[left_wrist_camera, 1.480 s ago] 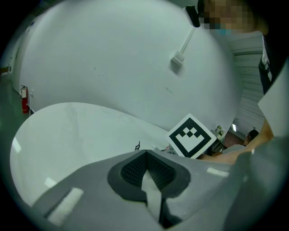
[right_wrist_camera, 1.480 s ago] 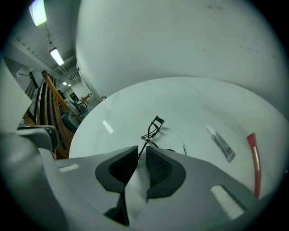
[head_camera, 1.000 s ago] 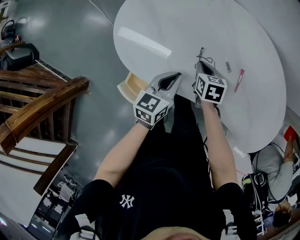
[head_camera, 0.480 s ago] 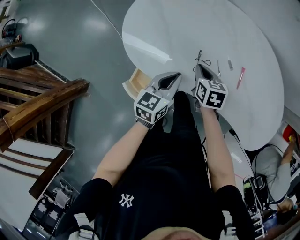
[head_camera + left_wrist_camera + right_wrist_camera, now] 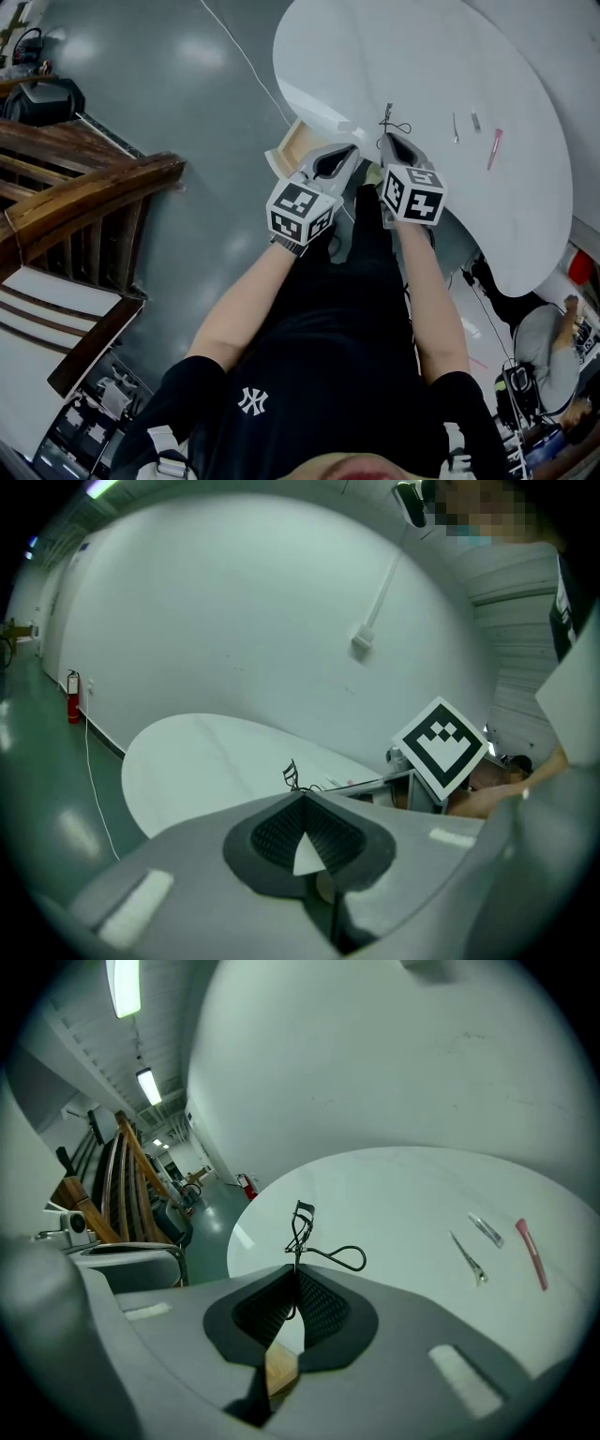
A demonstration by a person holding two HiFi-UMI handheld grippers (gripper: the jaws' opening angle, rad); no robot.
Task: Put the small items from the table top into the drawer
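Right tool (image 5: 295, 1274) is pinching the eyelash curler (image 5: 302, 1232) by its handle, jaws closed tight on the thin metal so that the curler's head is sticking up past the tips. Over the last second it has been drawing back from the middle of the desk (image 5: 422, 56) towards the near edge, and the curler is coming with it, apparently clear of the surface now. Wood is showing through the gap under its jaws, so I'm judging it is arriving over the open drawer (image 5: 286, 155), which is jutting out from beneath the desk rim. Left tool (image 5: 352, 150) is hanging just beside it with jaws together on nothing, and it has hardly shifted. That means the first item is on its way in and a release over the drawer looks like the next step. Two silver clips (image 5: 467, 1258) and a pink clip (image 5: 532, 1252) are lying well apart from the tools on the far side, waiting their turn.
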